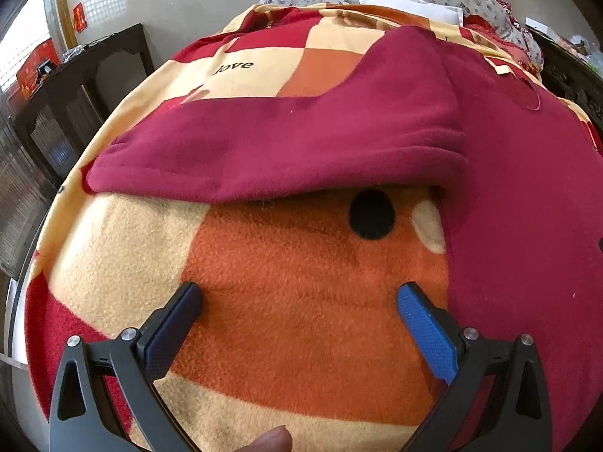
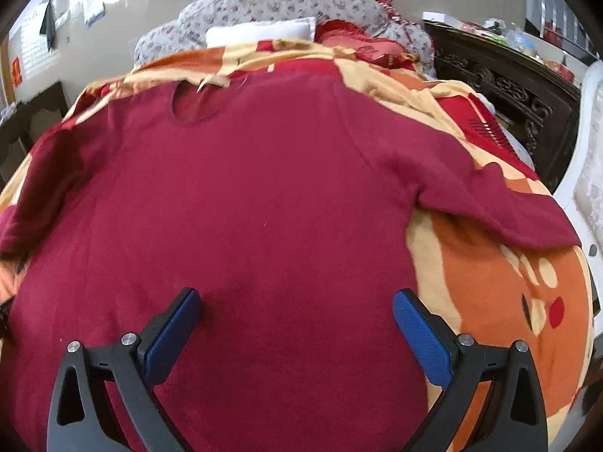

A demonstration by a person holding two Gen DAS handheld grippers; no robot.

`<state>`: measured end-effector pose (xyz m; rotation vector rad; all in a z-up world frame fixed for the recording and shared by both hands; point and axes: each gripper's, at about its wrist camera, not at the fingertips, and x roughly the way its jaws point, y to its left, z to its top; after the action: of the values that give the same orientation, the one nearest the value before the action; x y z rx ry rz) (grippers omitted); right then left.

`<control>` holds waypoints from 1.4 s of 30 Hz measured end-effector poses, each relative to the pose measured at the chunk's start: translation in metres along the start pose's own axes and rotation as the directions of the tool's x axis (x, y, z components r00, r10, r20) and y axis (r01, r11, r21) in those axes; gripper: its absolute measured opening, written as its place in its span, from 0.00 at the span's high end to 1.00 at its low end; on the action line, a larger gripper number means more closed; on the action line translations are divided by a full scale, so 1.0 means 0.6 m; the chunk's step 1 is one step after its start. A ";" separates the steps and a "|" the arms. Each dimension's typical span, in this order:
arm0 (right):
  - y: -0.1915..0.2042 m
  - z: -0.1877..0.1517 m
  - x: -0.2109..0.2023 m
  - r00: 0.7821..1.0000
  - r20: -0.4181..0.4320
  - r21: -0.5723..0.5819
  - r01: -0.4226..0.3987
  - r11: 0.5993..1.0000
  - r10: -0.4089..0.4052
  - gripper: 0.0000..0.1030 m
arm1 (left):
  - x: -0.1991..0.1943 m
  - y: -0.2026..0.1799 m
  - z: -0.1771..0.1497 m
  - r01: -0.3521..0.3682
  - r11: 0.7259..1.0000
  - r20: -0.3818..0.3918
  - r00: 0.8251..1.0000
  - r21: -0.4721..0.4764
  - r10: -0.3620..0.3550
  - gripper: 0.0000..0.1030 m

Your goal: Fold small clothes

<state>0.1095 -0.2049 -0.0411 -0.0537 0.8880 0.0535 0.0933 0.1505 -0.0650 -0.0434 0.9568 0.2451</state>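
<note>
A dark red long-sleeved top (image 2: 256, 196) lies spread flat on a patterned blanket (image 2: 501, 286), neckline (image 2: 192, 107) away from me and both sleeves out to the sides. In the left wrist view its left sleeve (image 1: 279, 150) stretches across the blanket (image 1: 301, 293) above my left gripper (image 1: 299, 297), which is open over bare orange blanket beside the top's side edge. My right gripper (image 2: 296, 301) is open above the lower body of the top, holding nothing. The right sleeve (image 2: 501, 211) runs out toward the bed's right edge.
Flowered pillows (image 2: 264, 11) and a white pillow (image 2: 260, 32) lie at the head of the bed. A dark carved cabinet (image 2: 505, 79) stands to the right, dark wooden furniture (image 1: 75, 86) to the left. A fingertip (image 1: 271, 440) shows at the bottom of the left wrist view.
</note>
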 end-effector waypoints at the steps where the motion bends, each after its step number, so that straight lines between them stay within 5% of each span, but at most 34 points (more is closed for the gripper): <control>1: 0.003 -0.001 0.004 1.000 -0.009 -0.006 0.000 1.000 0.000 0.00 | 0.001 0.000 -0.002 0.001 1.000 0.006 1.000 -0.004 -0.001 0.00; 37: 0.002 -0.002 0.010 1.000 -0.011 0.011 -0.025 1.000 0.025 0.00 | -0.011 0.006 -0.014 0.019 1.000 0.041 0.999 -0.016 -0.019 0.00; 42: 0.002 -0.002 0.010 1.000 -0.010 0.011 -0.025 1.000 0.025 0.00 | -0.069 0.050 0.001 0.101 0.992 0.164 0.983 -0.073 -0.088 0.00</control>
<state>0.1119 -0.2035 -0.0466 -0.0328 0.8988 0.0718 0.0643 0.1721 -0.0289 -0.1412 0.7823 0.1962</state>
